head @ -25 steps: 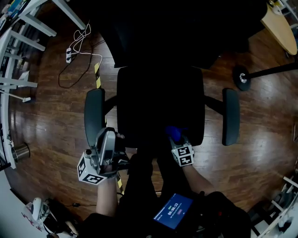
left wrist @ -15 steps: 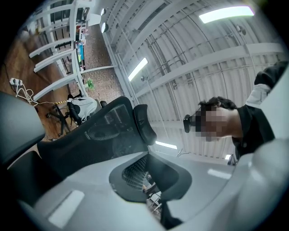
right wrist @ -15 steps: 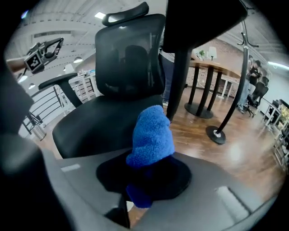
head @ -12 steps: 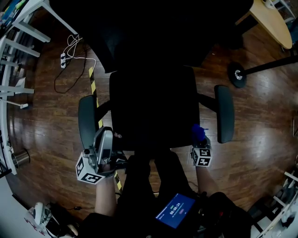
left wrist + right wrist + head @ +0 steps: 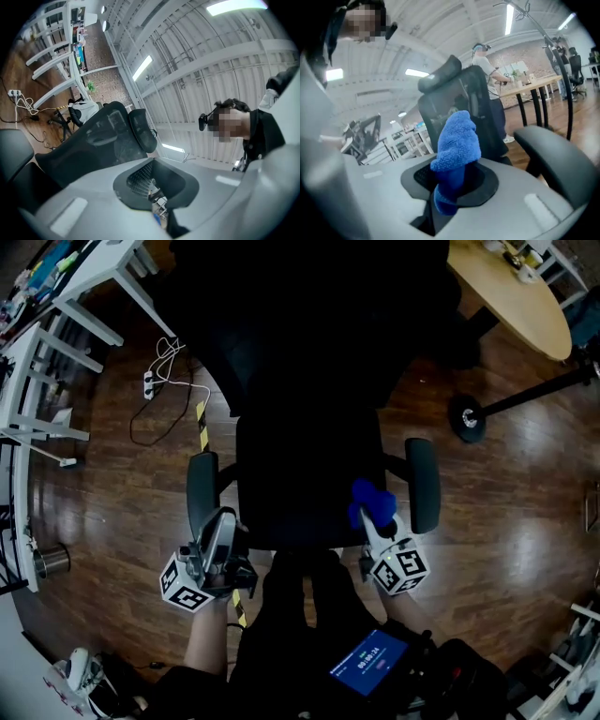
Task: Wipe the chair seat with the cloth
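Beside chair seat (image 5: 300,479), right hand-held gripper (image 5: 368,523) clamps cloth (image 5: 457,145) pointing lengthwise upward, left hand-held gripper (image 5: 227,524) closed.

Cloth (image 5: 373,503) is bright blue; chair seat (image 5: 300,474) plain black, armrests (image 5: 422,484) dark grey. Floor (image 5: 122,493) is brown wood grain with a yellow-black striped tape strip (image 5: 202,413). My marker cubes (image 5: 397,570) carry black-on-white square patterns.
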{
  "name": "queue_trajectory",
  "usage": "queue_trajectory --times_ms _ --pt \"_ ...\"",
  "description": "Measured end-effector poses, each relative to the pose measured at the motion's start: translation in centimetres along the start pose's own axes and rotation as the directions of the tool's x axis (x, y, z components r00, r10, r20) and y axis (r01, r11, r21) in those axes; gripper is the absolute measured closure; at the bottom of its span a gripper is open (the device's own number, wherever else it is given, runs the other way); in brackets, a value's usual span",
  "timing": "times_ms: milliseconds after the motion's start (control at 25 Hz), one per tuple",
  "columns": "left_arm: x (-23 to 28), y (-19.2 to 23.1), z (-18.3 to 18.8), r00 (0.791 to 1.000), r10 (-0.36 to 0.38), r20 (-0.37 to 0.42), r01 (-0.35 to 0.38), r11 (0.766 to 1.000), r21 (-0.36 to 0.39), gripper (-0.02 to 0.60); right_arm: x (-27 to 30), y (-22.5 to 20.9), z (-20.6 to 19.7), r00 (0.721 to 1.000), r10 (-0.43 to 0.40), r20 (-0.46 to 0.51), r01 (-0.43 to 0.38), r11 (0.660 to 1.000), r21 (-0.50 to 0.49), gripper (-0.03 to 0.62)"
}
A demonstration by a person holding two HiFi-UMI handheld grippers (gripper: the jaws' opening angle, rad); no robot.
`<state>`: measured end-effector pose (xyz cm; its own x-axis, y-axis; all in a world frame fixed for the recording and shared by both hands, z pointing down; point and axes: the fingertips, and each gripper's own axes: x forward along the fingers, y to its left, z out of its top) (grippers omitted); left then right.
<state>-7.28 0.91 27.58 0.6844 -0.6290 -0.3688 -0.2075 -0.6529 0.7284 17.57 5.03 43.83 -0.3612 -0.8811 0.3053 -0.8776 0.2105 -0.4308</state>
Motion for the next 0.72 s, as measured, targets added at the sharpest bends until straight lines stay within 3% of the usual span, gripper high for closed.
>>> queue_trajectory --times_ms 160,320,520,720 --pt "1.2 -6.2 2.1 0.998 -0.056 0.028 0.057 0.998 -0.036 0.589 -2.8 7.5 10.3 0.975 0.187 0.116 -0.190 0.982 0.013 0.505" --pt "0.1 -12.4 3.2 0.995 -0.086 0.056 0.086 0.996 0.014 0.589 -6.5 12.0 16.0 0.927 0.324 0.189 -0.325 0.945 -0.029 0.505" --pt "-2.1 -17.9 3.7 0.991 -0.117 0.071 0.114 0.993 0.036 0.589 -11.2 14.4 19.6 0.902 0.340 0.267 -0.331 0.940 -0.081 0.505" --pt "-4.7 -21.4 5.5 0.978 -0.184 0.097 0.176 0.981 0.087 0.589 -15.0 18.1 19.9 0.880 0.337 0.336 -0.324 0.941 -0.096 0.505"
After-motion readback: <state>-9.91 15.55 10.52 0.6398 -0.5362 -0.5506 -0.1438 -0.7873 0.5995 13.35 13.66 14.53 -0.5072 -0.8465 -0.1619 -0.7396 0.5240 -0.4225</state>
